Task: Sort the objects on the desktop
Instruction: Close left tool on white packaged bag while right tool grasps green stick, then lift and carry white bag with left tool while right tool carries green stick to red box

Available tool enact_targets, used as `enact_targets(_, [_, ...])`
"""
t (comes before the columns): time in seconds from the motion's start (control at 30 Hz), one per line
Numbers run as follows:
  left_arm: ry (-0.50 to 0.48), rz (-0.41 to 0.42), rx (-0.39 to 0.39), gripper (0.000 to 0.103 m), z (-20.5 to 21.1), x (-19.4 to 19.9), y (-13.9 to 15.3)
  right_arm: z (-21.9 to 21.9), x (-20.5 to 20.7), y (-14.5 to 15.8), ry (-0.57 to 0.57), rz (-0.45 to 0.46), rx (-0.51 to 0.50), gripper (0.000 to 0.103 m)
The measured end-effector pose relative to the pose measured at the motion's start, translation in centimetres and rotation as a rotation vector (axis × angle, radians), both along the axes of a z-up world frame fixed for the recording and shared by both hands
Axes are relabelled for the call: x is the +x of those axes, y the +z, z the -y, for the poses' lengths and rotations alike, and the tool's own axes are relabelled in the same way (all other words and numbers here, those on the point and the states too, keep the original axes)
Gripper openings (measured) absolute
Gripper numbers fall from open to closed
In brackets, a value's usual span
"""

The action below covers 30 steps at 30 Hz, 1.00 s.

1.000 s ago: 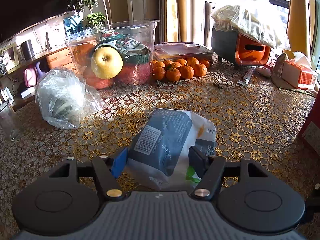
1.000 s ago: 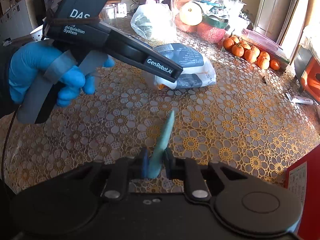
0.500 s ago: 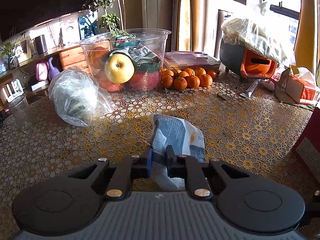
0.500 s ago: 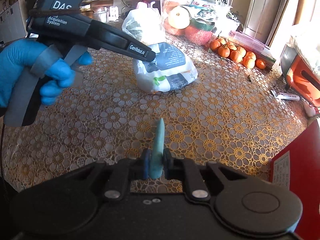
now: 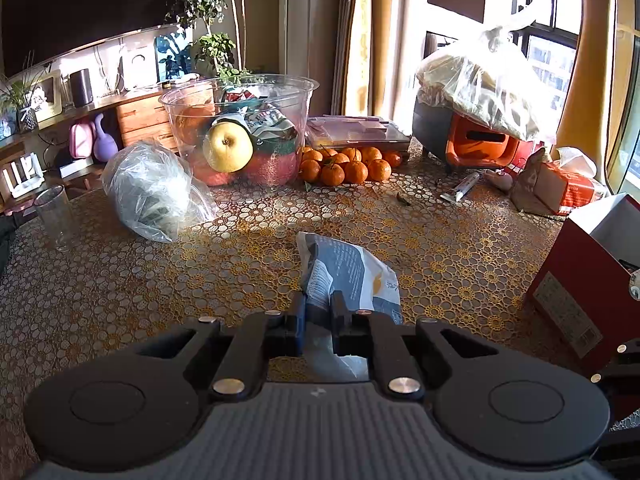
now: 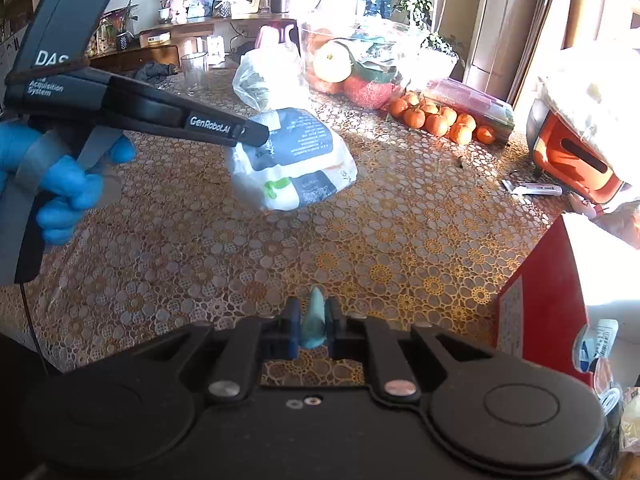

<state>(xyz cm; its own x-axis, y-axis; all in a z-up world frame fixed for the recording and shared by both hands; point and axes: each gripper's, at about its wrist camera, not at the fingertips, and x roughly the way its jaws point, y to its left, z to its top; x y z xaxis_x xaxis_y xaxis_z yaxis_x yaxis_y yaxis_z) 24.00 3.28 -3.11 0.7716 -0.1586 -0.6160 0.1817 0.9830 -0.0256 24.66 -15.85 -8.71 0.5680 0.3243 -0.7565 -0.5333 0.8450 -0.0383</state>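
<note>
The left gripper (image 5: 318,320) has its fingers clenched on one edge of the white-and-grey printed plastic food pouch (image 6: 290,158), which hangs lifted clear of the lace-patterned surface (image 5: 440,248). Judging by this, the step in hand is carrying the pouch to wherever it is sorted; the next move calls for swinging it over an open container and loosening the fingers only once it hangs above the opening, since a slack pouch held by one edge may sway or slip.

Going left to right in the left wrist view: a crumpled clear plastic bag (image 5: 154,196) holding something dark lies on the surface; beside it a large clear plastic tub (image 5: 240,128) holds a yellow-green apple (image 5: 228,148), red netted fruit and printed packets; a row of small oranges (image 5: 344,166) sits just beside the tub; at the far right stands an open red cardboard box (image 5: 576,300), with some small packets visible inside in the right wrist view.

The right gripper (image 6: 312,320) is pinching a slim pale-green strip (image 6: 314,318), held above the surface near that box.
</note>
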Motion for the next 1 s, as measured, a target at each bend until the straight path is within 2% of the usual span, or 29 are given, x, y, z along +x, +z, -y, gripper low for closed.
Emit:
enact_targets(0.03, [-0.007, 0.001, -0.002, 0.011, 0.2, -0.3, 0.3, 0.2, -0.1, 0.1, -0.003, 0.002, 0.000, 0.006])
enact_targets(0.07, [-0.009, 0.003, -0.005, 0.011, 0.3, -0.6, 0.5, 0.5, -0.2, 0.3, -0.009, 0.007, 0.000, 0.000])
enact_targets(0.3, [-0.019, 0.004, -0.013, 0.011, 1.3, -2.4, 1.0, 1.8, -0.4, 0.1, -0.023, -0.002, -0.005, 0.000])
enact_targets(0.37, [-0.016, -0.003, -0.021, 0.011, 1.3, -2.7, 0.9, 2.1, -0.8, 0.0, -0.004, -0.017, 0.007, 0.006])
enact_targets(0.43, [-0.014, -0.007, -0.028, 0.011, 1.3, -3.0, 0.9, 2.0, -1.2, -0.1, 0.002, -0.020, 0.009, 0.019])
enact_targets(0.5, [-0.016, -0.008, -0.030, 0.011, 1.4, -3.2, 0.8, 1.7, -1.6, -0.2, 0.019, -0.029, 0.009, 0.020])
enact_targets(0.6, [-0.020, -0.010, -0.030, 0.011, 1.4, -3.5, 0.7, 0.9, -1.9, -1.1, 0.040, -0.053, -0.010, 0.030])
enact_targets(0.7, [-0.020, -0.012, -0.027, 0.011, 1.3, -3.6, 0.5, 0.2, -1.9, -2.4, 0.031, -0.071, -0.045, 0.029])
enact_targets(1.0, [-0.015, -0.020, -0.038, 0.011, 0.9, -3.5, 0.2, -0.2, -1.5, -3.5, 0.027, -0.104, -0.050, 0.028])
